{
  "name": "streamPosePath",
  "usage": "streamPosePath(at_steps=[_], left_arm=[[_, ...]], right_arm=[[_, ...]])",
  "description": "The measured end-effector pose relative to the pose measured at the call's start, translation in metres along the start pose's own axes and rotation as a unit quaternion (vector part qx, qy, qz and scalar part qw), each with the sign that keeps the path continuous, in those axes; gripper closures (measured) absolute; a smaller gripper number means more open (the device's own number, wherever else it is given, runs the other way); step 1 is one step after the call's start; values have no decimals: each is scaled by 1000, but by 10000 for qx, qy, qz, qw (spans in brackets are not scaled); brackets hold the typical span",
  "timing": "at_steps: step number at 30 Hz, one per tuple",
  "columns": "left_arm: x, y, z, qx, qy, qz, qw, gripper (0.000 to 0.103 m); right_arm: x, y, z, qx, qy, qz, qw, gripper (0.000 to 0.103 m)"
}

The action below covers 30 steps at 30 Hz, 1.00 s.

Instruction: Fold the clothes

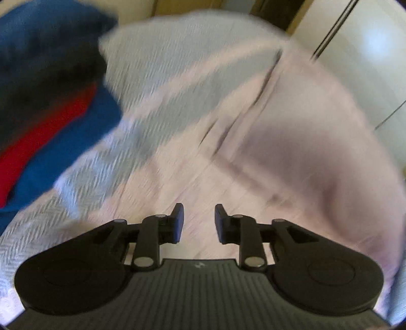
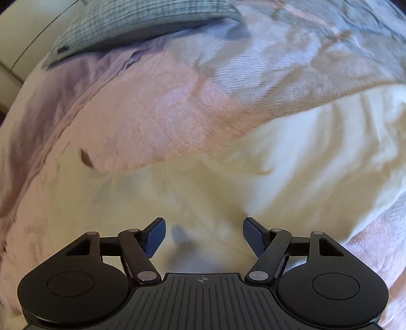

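left gripper (image 1: 199, 220): blue pads (image 1: 179, 220) parted, a clear gap between them, nothing in it. pads hang over the pink part of the bedspread (image 1: 162, 182); whether they touch the cloth cannot be told, the view is blurred. jaws released, grasping nothing.

right gripper (image 2: 204, 234): pads (image 2: 155, 236) spread wider, angled outward, nothing between them. directly under and ahead of them lies the cream garment (image 2: 291, 157), rumpled, with soft folds and a thin seam line running across it. tips appear just above the cloth; contact cannot be told. released.

outward, right view: cream garment fills the lower middle and right of the frame, lying on the bedspread (image 2: 162, 111). its far edge curves against the pink and grey woven pattern. a small dark fleck (image 2: 86, 158) sits on the bedspread just left of the garment's edge. a grey checked pillow (image 2: 132, 22) lies at the far end of the bed, top left. pale wall or cupboard front (image 2: 22, 38) beyond it.

outward, left view: bedspread shows grey and pink bands with a herringbone weave. a crease or fold line (image 1: 243, 101) runs diagonally across it. at far left, a heap of blue cloth (image 1: 43, 50) with a red stripe (image 1: 45, 137), resting on the bed edge, well apart from the gripper. pale door or cupboard (image 1: 368, 50) at top right.
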State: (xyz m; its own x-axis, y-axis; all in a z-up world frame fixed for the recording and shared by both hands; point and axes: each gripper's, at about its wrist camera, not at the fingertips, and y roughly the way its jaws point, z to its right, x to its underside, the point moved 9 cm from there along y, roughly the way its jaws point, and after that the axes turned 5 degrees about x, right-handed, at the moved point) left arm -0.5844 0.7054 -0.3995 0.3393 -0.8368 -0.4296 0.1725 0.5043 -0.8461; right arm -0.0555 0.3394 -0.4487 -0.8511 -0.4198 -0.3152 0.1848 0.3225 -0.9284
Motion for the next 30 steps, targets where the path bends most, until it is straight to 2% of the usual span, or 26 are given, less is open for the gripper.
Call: streamPosePath(at_steps=[2, 4, 6, 8, 9, 11, 14, 16, 17, 18, 21, 23, 26, 28, 30], left_arm=[[18, -3, -20, -52, -65, 11, 10000, 81], [37, -14, -47, -267, -170, 52, 9995, 77], [53, -21, -78, -453, -484, 8, 9978, 76], [66, -21, -104, -490, -968, -8, 9941, 76], [69, -18, -113, -450, -1210, -44, 9916, 75], [71, -8, -112, -322, -1243, 13, 9917, 74], [72, 7, -111, -130, -1288, 100, 9915, 65], [73, 15, -111, -244, -1217, 104, 9922, 68], [71, 14, -112, -215, -1244, 139, 9919, 98], [70, 14, -113, -186, -1273, 174, 9915, 102], [54, -32, -117, -518, -1304, 784, 9870, 102], [44, -80, -120, -742, -1182, 1206, 9828, 102], [32, -153, -126, -1111, -951, 1822, 9723, 102], [31, -188, -137, -1395, -940, 1991, 9654, 102], [32, -202, -148, -1417, -947, 1940, 9661, 101]], right_arm=[[2, -2, 0, -24, -166, 19, 9999, 32], [5, -1, 4, -5, -246, 23, 9997, 32], [8, 1, 7, 29, -203, 27, 9998, 32], [11, 3, 9, 58, -146, 36, 9999, 32], [13, 5, 10, 85, -156, 50, 9998, 32], [16, 7, 6, 200, -343, 70, 9992, 32], [19, 7, 1, 325, -610, 74, 9976, 32], [20, 7, -1, 375, -735, 77, 9966, 32], [21, 7, 0, 360, -723, 80, 9967, 32], [21, 6, 1, 344, -712, 82, 9968, 32], [22, 5, 3, 297, -687, 90, 9972, 32], [23, 5, 4, 279, -673, 107, 9973, 32], [25, 8, 2, 353, -720, 133, 9967, 32], [26, 9, -1, 433, -805, 151, 9957, 32], [27, 10, -4, 466, -899, 163, 9947, 27]])
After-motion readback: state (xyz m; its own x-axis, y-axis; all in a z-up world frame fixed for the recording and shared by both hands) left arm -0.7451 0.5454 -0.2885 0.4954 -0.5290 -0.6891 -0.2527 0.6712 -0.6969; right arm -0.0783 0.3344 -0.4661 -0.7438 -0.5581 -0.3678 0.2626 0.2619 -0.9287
